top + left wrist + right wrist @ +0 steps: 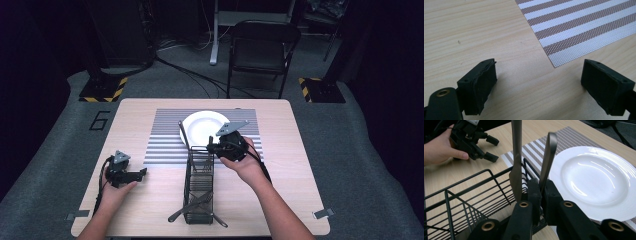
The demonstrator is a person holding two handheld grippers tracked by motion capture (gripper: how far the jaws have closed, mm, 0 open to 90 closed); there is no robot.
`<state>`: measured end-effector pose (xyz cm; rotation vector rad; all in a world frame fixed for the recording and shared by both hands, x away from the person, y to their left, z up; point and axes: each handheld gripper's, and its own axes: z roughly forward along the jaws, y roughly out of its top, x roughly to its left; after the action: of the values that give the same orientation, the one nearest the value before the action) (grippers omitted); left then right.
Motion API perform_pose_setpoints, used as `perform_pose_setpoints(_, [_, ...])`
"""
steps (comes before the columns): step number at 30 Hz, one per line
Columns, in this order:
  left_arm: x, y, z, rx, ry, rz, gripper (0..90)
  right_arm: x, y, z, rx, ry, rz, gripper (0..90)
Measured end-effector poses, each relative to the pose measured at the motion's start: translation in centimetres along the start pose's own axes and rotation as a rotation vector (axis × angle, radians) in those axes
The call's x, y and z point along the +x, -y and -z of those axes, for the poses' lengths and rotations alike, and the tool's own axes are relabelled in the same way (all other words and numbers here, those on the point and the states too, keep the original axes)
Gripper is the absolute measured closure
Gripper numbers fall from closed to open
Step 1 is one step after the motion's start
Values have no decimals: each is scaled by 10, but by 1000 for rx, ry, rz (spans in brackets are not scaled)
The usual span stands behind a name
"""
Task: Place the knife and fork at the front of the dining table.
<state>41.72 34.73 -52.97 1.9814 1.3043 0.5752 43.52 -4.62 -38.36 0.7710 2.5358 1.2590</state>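
Observation:
A black wire cutlery basket (200, 186) lies lengthwise on the table, its far end on the striped placemat (165, 142). My right gripper (541, 188) is at that far end, shut on the grey metal handle of a utensil (548, 152) that stands up between its jaws. A second utensil (516, 162) leans just left of it, outside the jaws. In the high view the right gripper (211, 147) sits beside the white plate (202, 127). My left gripper (539, 80) rests open over bare wood by the placemat's corner (559, 60), nothing between its jaws.
More dark utensils (197, 204) lie across the basket's near end, sticking out on both sides. The left gripper (142, 173) stays at the table's left, well apart from the basket. A folding chair (262, 50) and cables are on the floor beyond the table.

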Motion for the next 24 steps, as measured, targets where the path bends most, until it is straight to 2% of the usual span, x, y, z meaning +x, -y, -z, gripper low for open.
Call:
perform_pose_setpoints(2, [0, 0, 0, 0, 1, 0, 130, 3, 1, -4, 18, 3, 12, 857])
perform_pose_setpoints(8, [0, 0, 0, 0, 0, 0, 129, 5, 3, -8, 21, -1, 22, 857])
perform_pose_setpoints(21, [0, 0, 0, 0, 1, 0, 130, 11, 7, -18, 64, 18, 36, 857])
perform_pose_setpoints(24, [0, 0, 0, 0, 1, -1, 130, 11, 8, -19, 74, 21, 56, 857])
